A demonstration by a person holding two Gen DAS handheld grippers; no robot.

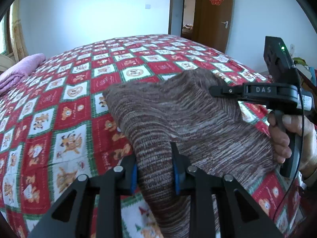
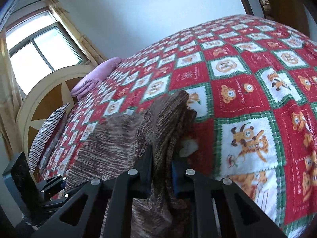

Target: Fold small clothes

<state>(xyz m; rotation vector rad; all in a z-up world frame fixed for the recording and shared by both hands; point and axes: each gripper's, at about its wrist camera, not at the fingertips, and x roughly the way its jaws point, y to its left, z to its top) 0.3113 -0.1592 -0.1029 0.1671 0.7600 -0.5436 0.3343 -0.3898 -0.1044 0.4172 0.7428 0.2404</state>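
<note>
A brown striped knit garment (image 1: 178, 115) is lifted off the bed, stretched between both grippers. My left gripper (image 1: 154, 158) is shut on a bunched edge of it, and the blue pads (image 1: 177, 178) press the cloth from both sides. From the right, my right gripper (image 1: 213, 89) pinches the far upper edge, held by a hand (image 1: 283, 136). In the right wrist view the right gripper (image 2: 161, 158) is shut on a thick fold of the garment (image 2: 111, 138). The left gripper (image 2: 52, 181) shows at lower left there, partly hidden by the cloth.
The bed carries a red, white and green patchwork spread (image 1: 59, 103) with cartoon animals. A folded purple blanket (image 2: 93, 75) and a striped pillow (image 2: 47, 129) lie by the round headboard (image 2: 39, 91). A window (image 2: 35, 47) is behind it; a brown door (image 1: 214, 15) stands beyond the bed.
</note>
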